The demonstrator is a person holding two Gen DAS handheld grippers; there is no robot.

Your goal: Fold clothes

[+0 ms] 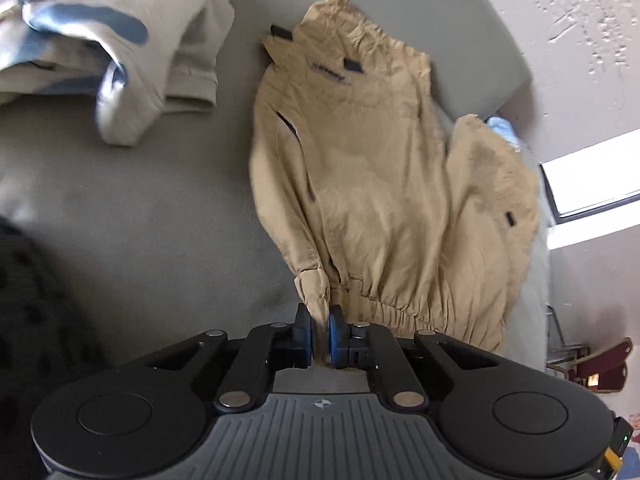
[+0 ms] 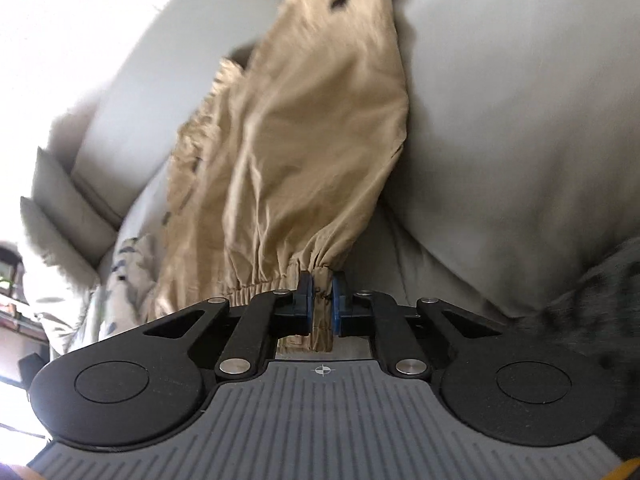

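Tan trousers (image 1: pixel 360 168) lie stretched across the grey sofa (image 1: pixel 140 208). Each elastic cuff is pinched tight, one by the left gripper (image 1: pixel 320 332), the other by the right gripper (image 2: pixel 321 300). Off to the side sits a patterned shirt (image 1: pixel 120 40).

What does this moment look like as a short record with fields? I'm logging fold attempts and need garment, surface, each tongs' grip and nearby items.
garment: tan trousers, spread out, elastic cuffs nearest the cameras
surface: grey sofa
left tongs: shut on one cuff
right tongs: shut on the other cuff
nearby: patterned cream garment, crumpled beside the trousers
fold: not yet made
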